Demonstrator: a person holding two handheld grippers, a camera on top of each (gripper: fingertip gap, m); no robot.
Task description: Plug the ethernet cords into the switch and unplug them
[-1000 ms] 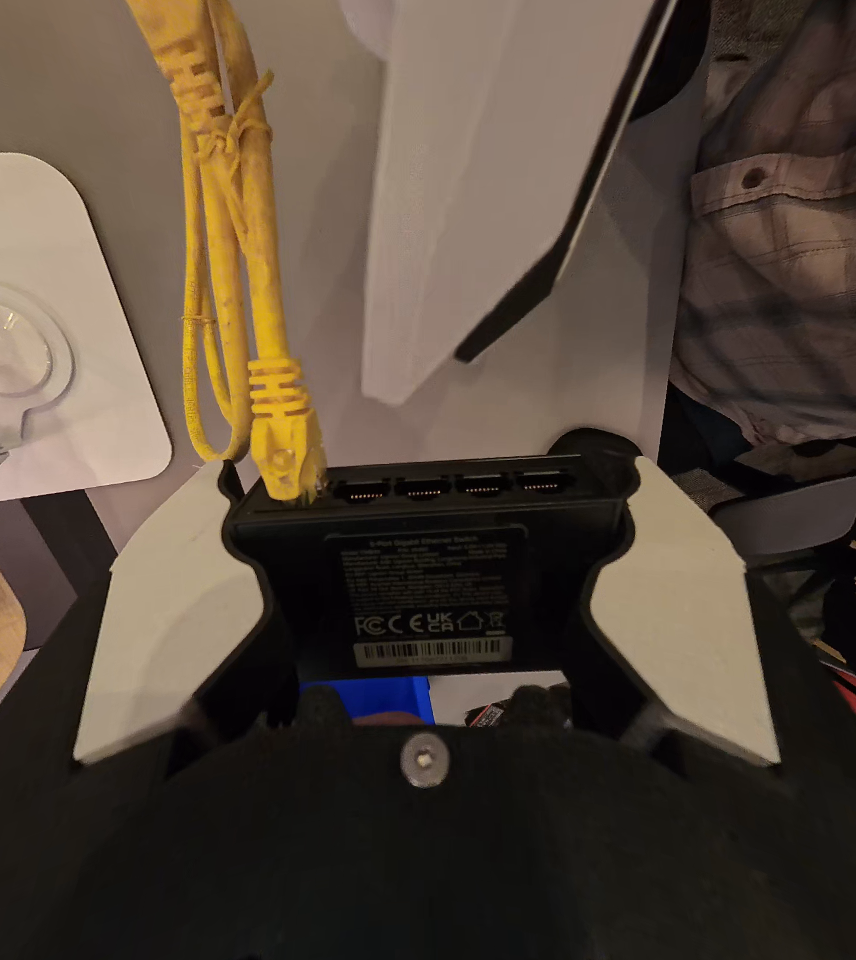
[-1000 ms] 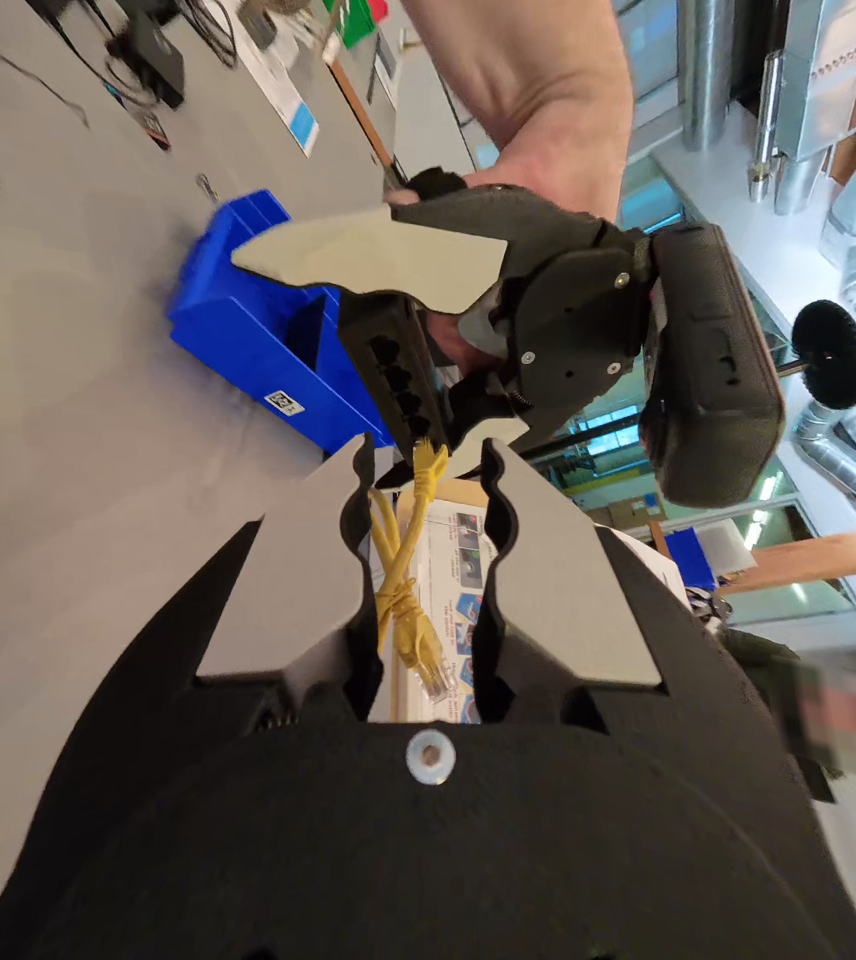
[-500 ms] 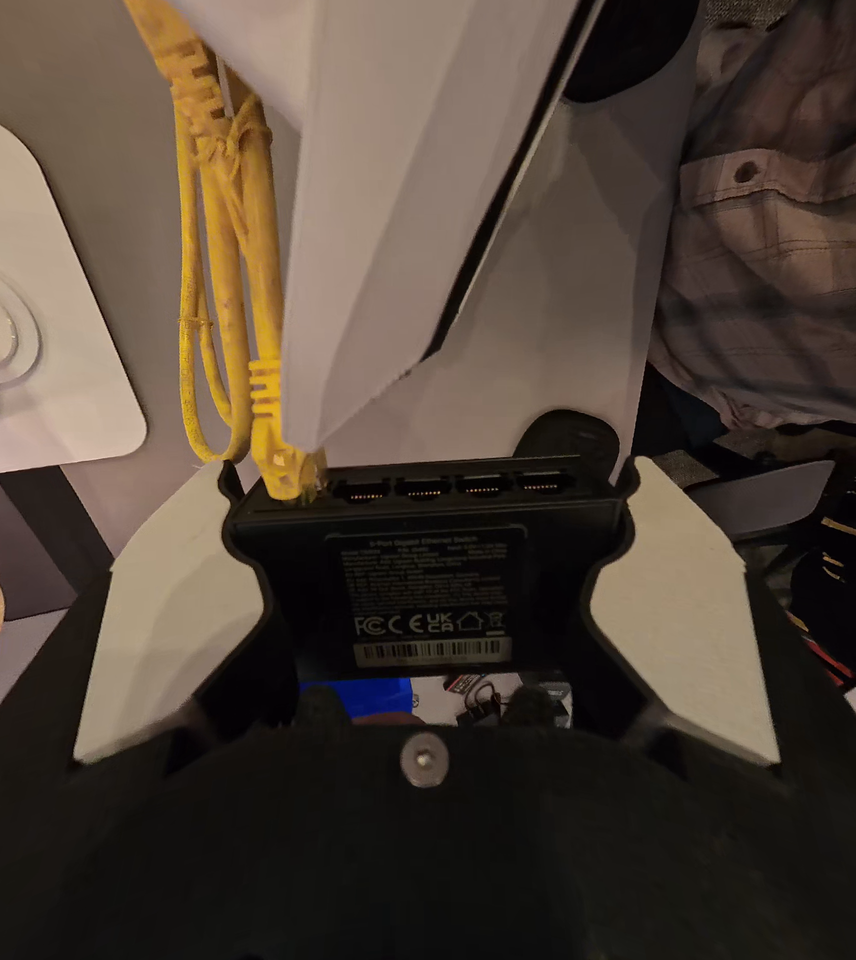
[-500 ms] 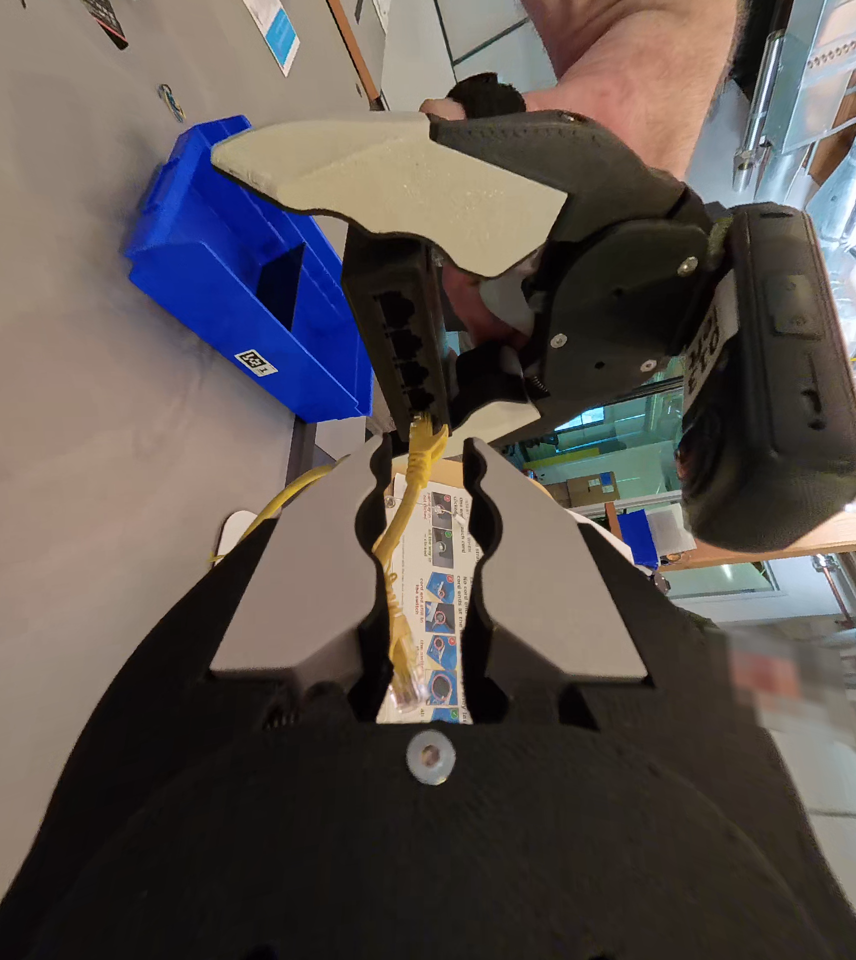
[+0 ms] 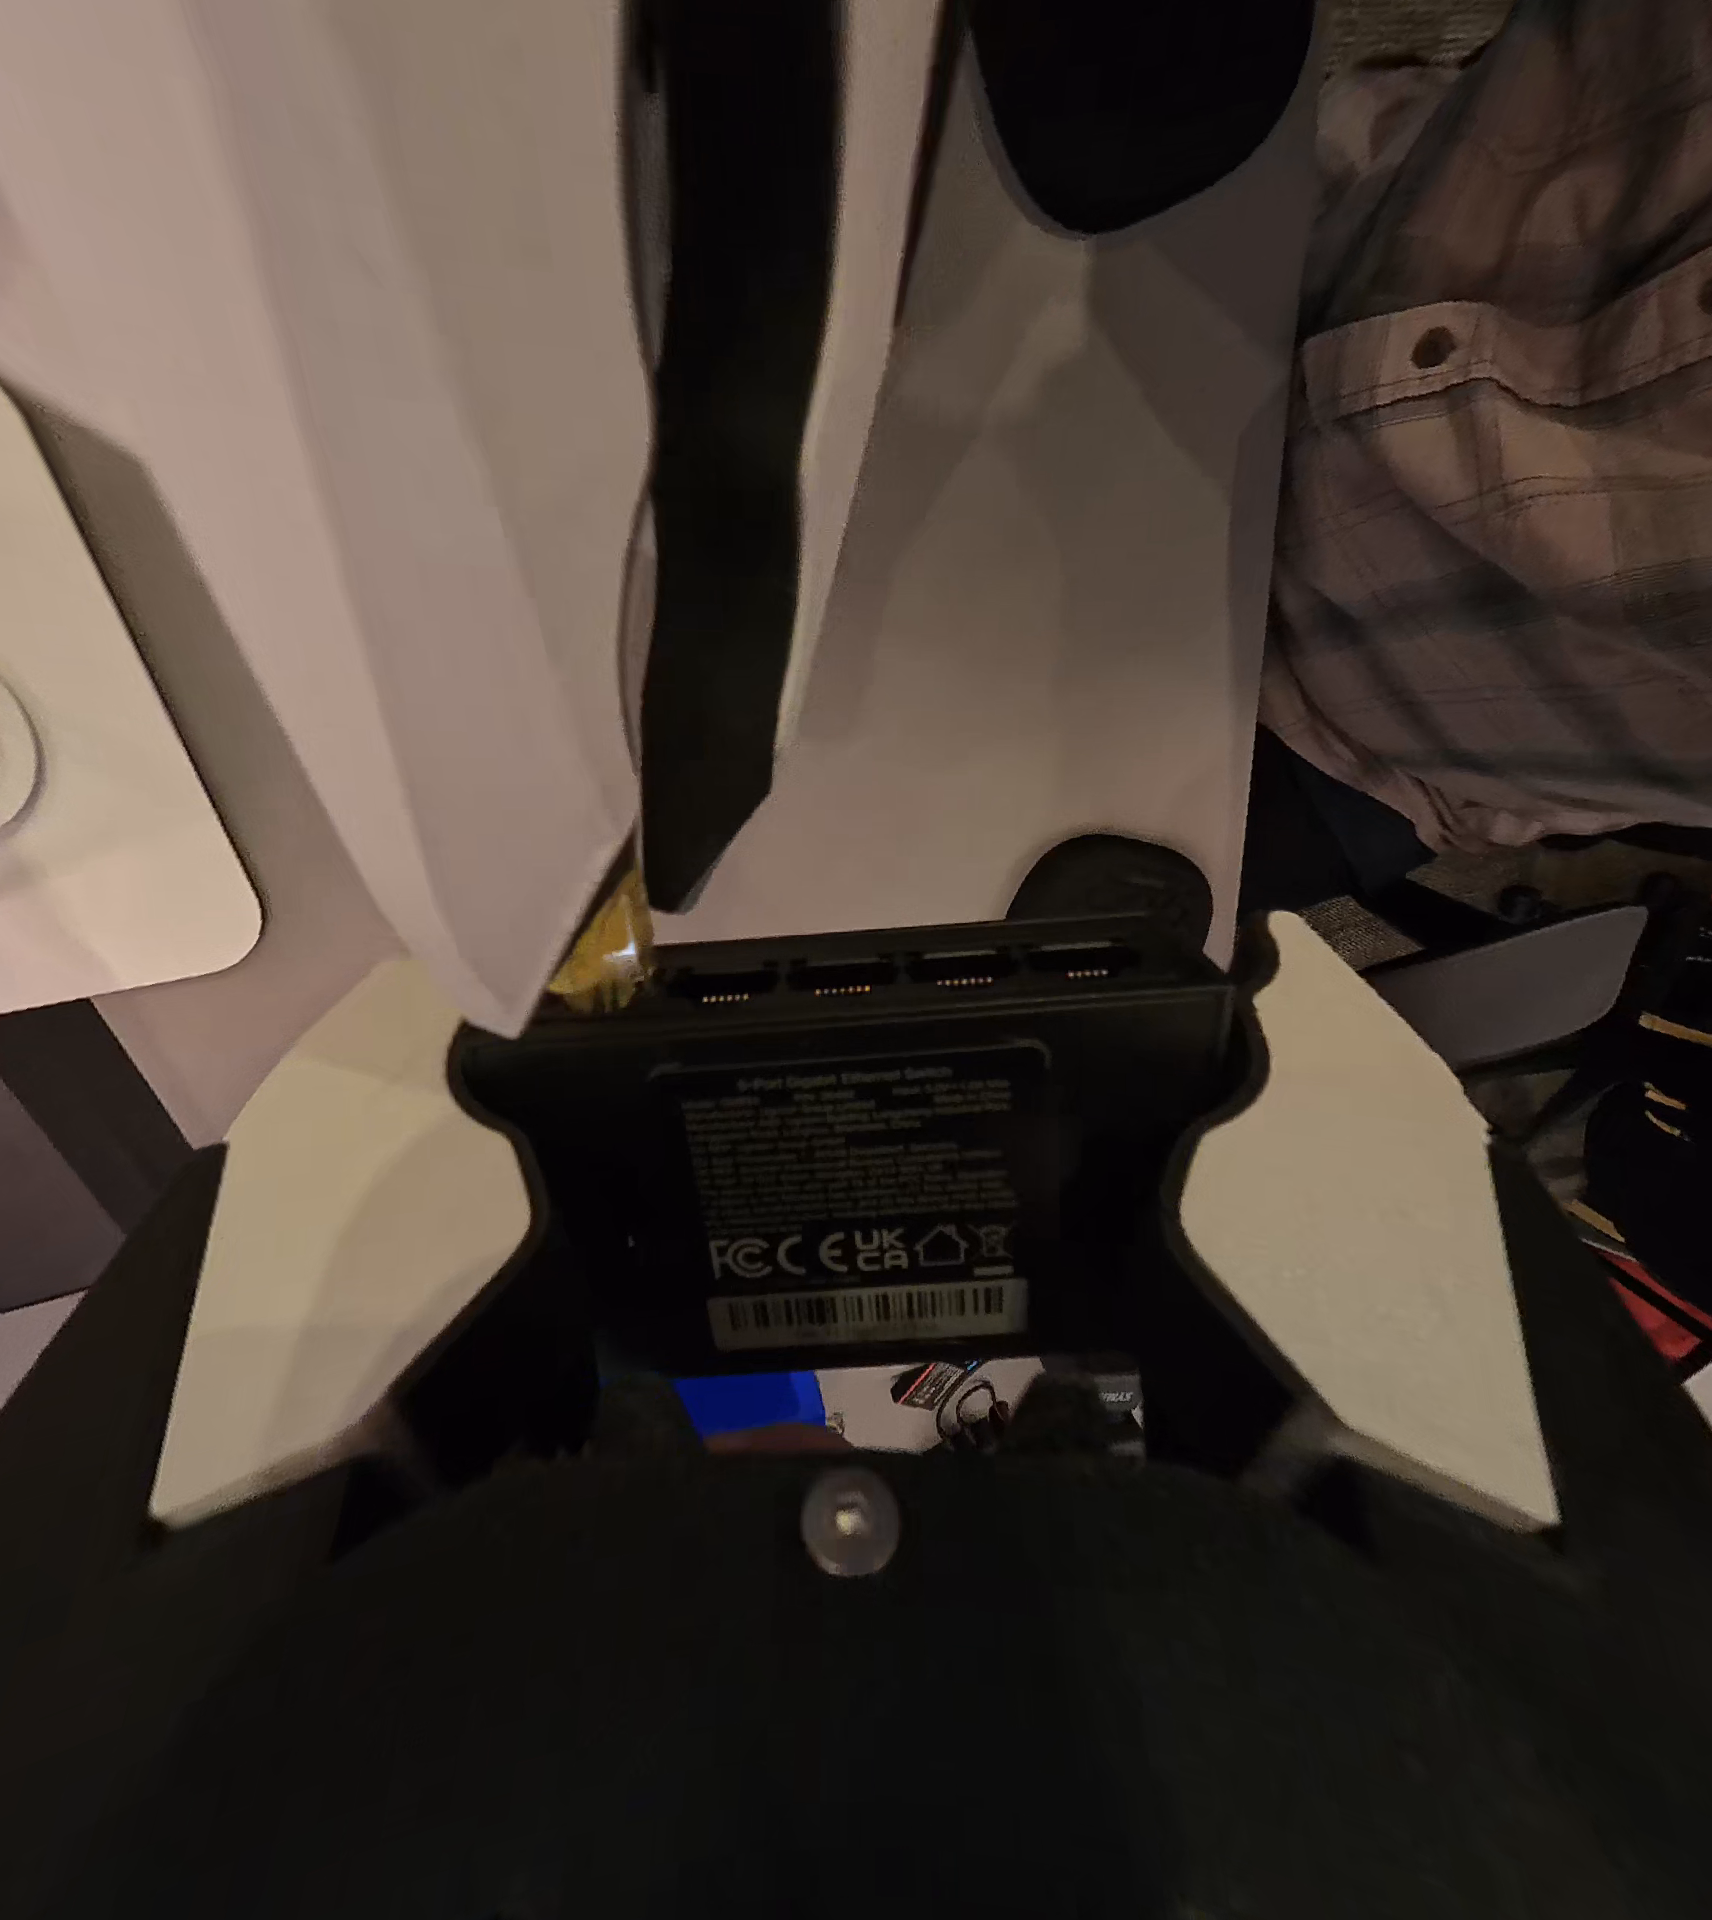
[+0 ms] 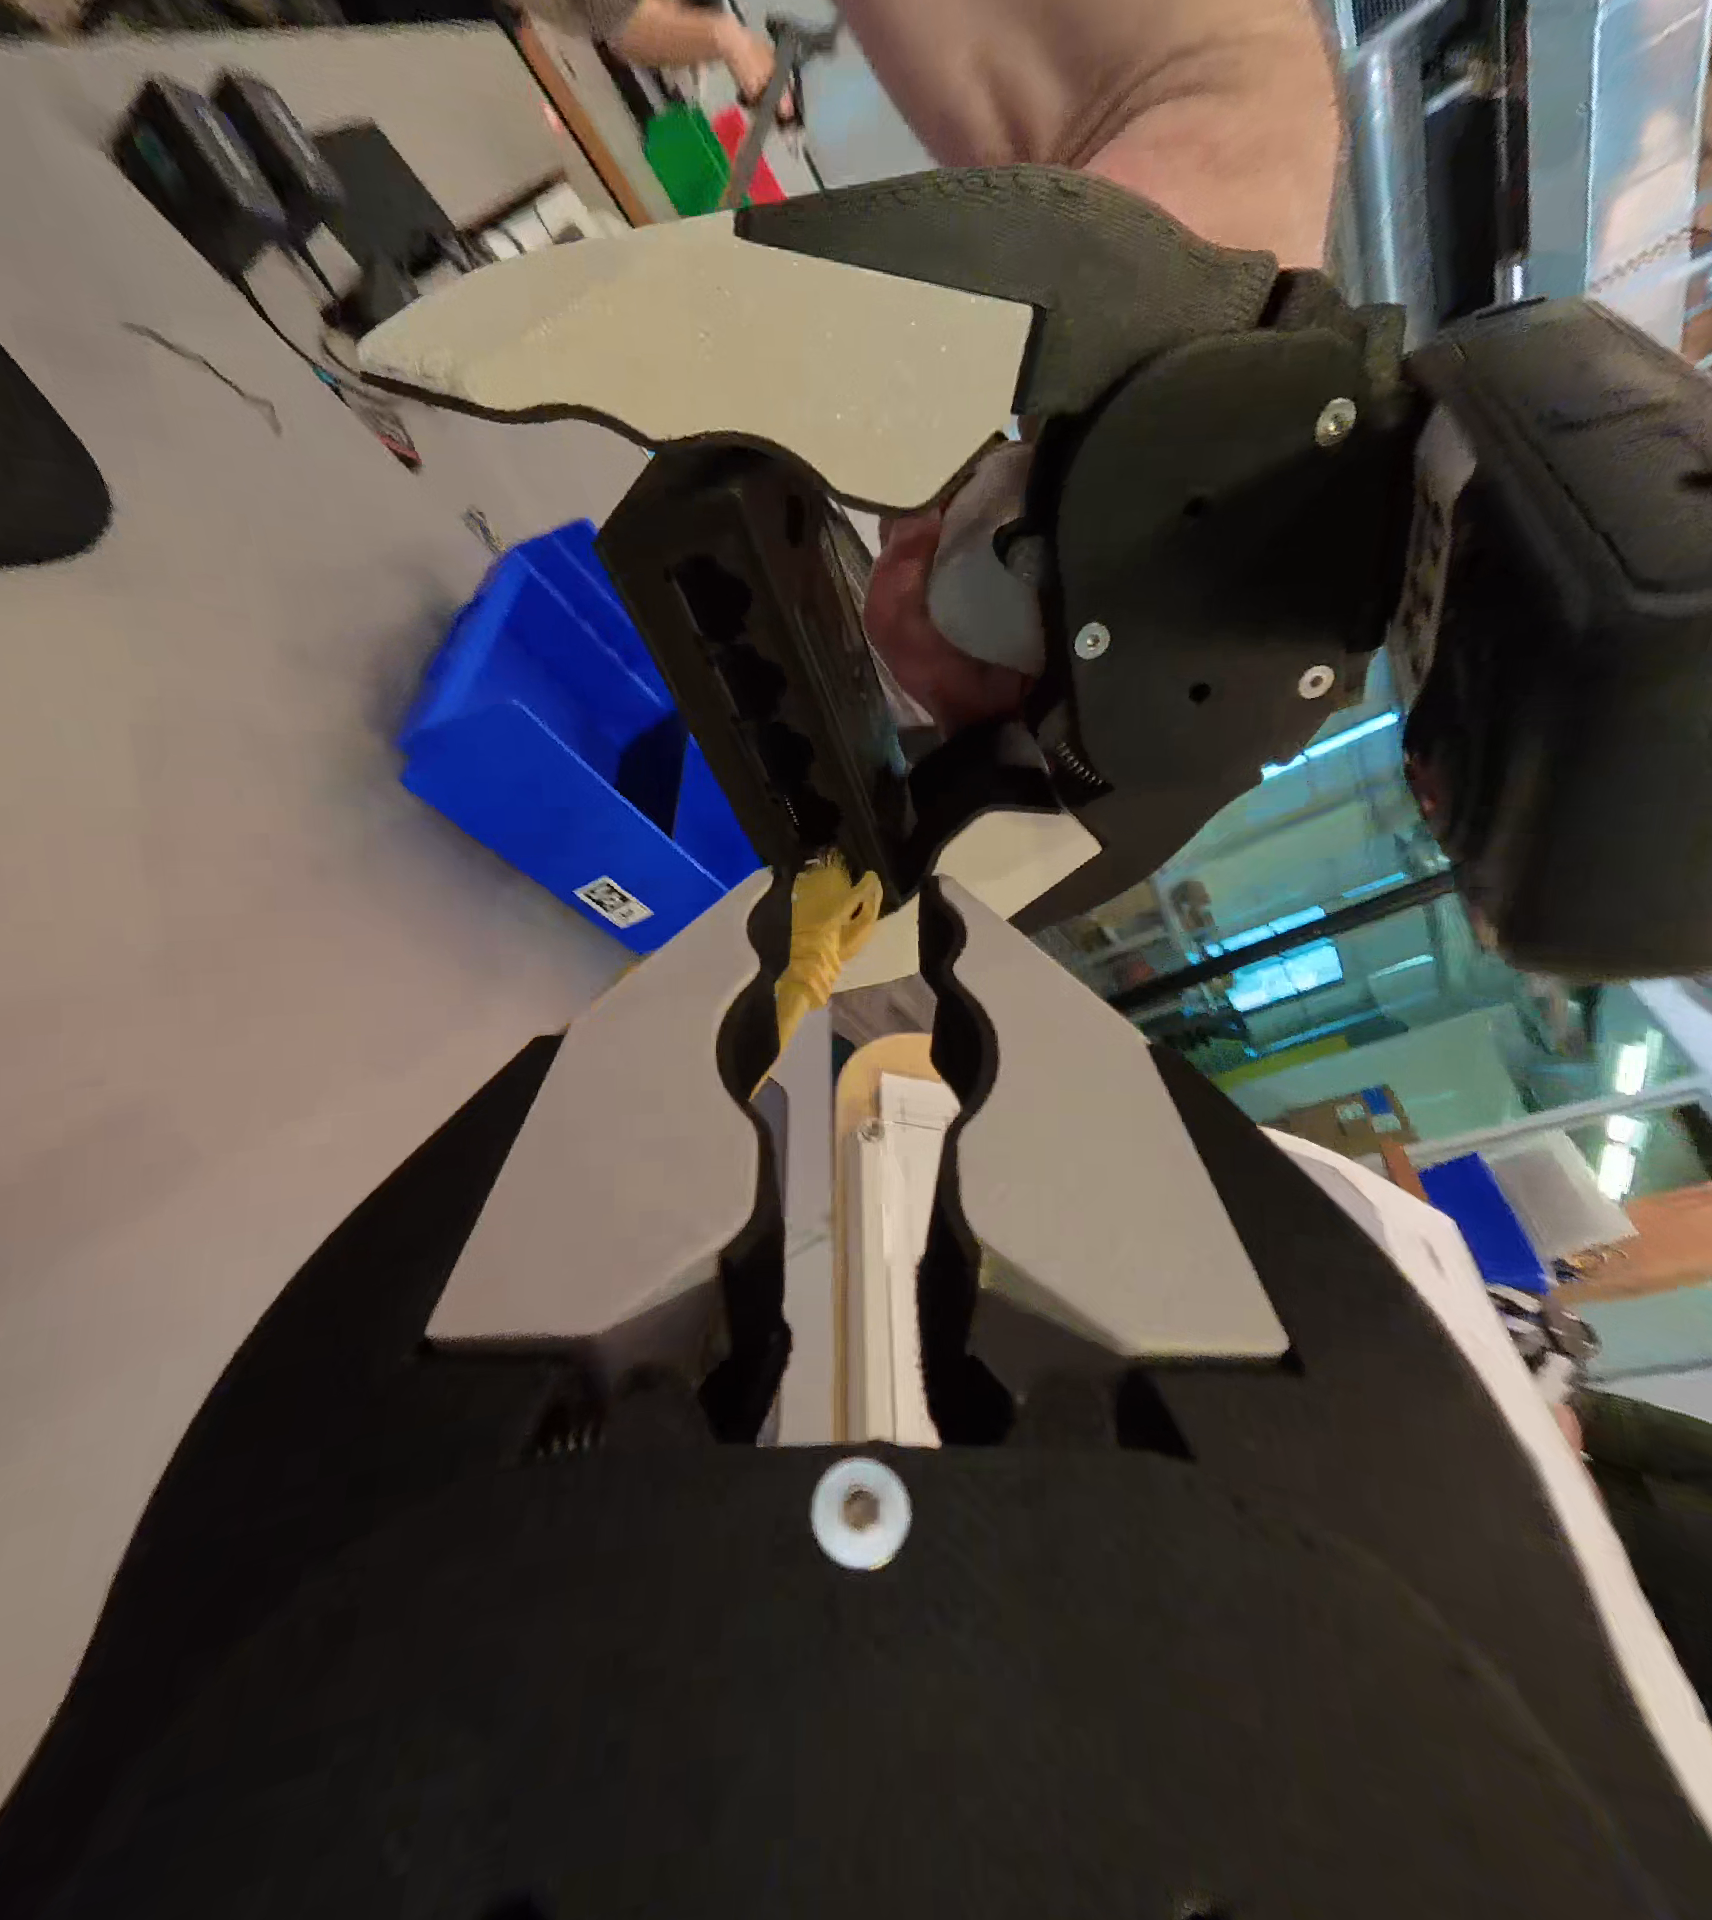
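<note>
most of the yellow ethernet cord (image 5: 613, 951) is hidden in the left wrist view; only its plug end shows at the leftmost port, at 11 o'clock of the switch (image 5: 852, 1153), behind a pale finger (image 5: 384, 499) of the right gripper (image 5: 613, 914). the rest of that gripper is blurred and cut off at the top edge. whether the plug is fully seated cannot be told.

the switch is clamped across its short sides by the left gripper (image 5: 857, 997), label side to the camera, four free ports in a row to the right of the plug. a plaid shirt (image 5: 1558, 468) is seen at 2 o'clock.

in the right wrist view, a grey table (image 6: 156, 831) fills the left side, with a blue bin (image 6: 561, 748) at 10 o'clock of centre; its contents cannot be made out. the switch (image 6: 758, 665) is held by the left gripper (image 6: 831, 665) at 12 o'clock, cord (image 6: 821, 935) in its lowest port. the right gripper (image 6: 847, 904) is narrowly parted around the plug boot; contact with the boot cannot be confirmed.
</note>
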